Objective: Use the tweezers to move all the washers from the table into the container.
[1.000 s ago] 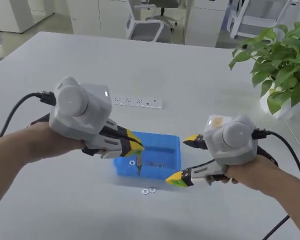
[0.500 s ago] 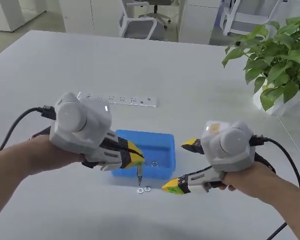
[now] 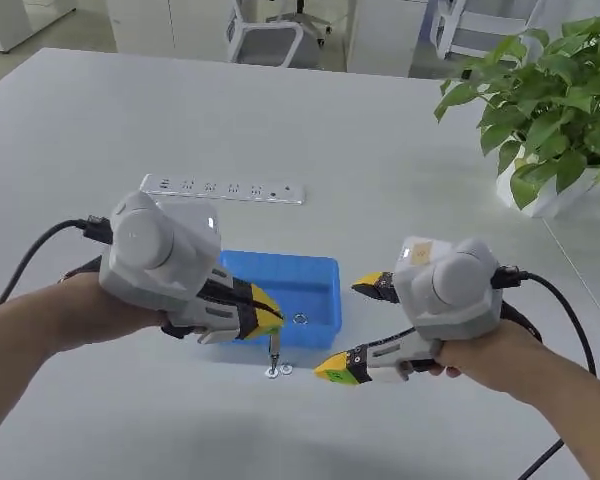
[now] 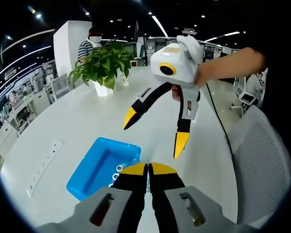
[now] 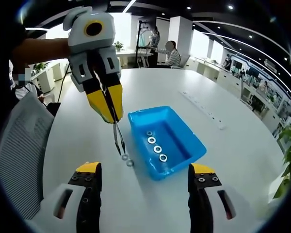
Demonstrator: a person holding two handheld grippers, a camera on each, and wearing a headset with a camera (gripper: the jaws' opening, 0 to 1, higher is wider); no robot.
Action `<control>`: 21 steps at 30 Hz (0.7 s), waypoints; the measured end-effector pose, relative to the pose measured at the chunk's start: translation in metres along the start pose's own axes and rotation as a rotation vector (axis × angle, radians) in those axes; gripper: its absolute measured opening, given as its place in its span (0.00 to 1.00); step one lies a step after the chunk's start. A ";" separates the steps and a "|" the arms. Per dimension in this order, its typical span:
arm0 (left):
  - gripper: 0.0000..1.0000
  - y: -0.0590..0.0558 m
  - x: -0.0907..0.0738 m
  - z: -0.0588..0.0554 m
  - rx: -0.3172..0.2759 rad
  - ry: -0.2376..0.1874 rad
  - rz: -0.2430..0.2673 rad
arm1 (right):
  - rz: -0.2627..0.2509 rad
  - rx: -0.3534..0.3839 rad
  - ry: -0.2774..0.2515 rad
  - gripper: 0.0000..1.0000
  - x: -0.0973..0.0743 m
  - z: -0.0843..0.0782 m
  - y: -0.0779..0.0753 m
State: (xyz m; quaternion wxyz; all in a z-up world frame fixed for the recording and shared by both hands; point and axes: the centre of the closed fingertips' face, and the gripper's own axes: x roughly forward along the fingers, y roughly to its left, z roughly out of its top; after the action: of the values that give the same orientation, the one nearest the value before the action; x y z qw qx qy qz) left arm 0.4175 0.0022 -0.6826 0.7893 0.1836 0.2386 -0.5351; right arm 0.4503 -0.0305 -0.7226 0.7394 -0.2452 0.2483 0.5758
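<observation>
My left gripper (image 3: 268,312) tilts down just in front of the blue plastic container (image 3: 315,270), jaws pressed on thin metal tweezers (image 3: 274,350). Their tips reach two flat ring washers (image 3: 278,371) on the smooth grey table (image 3: 400,150). My right gripper (image 3: 345,328) hovers beside the container, jaws spread wide.

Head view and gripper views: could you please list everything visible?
table: one, pale grey.
container: one, blue, mid-table.
washers inside: four, silver, in the container.
loose washers: two, silver, on the table beside the container.
tweezers: one, dark, tips at the loose washers.
power strip: one, white, beyond the container.
plant: one, green, far right.
left tongs: yellow-tipped, shut on the tweezers.
right tongs: yellow-tipped, open, beside the container.
</observation>
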 end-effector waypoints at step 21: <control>0.05 0.001 0.007 -0.009 -0.004 0.017 0.001 | 0.005 -0.003 0.008 0.72 -0.001 -0.004 0.004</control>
State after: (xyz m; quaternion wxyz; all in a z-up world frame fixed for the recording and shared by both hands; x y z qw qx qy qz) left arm 0.4193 0.0019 -0.6940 0.7879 0.1866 0.2460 -0.5328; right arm 0.4460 -0.0328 -0.7248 0.7366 -0.2481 0.2511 0.5769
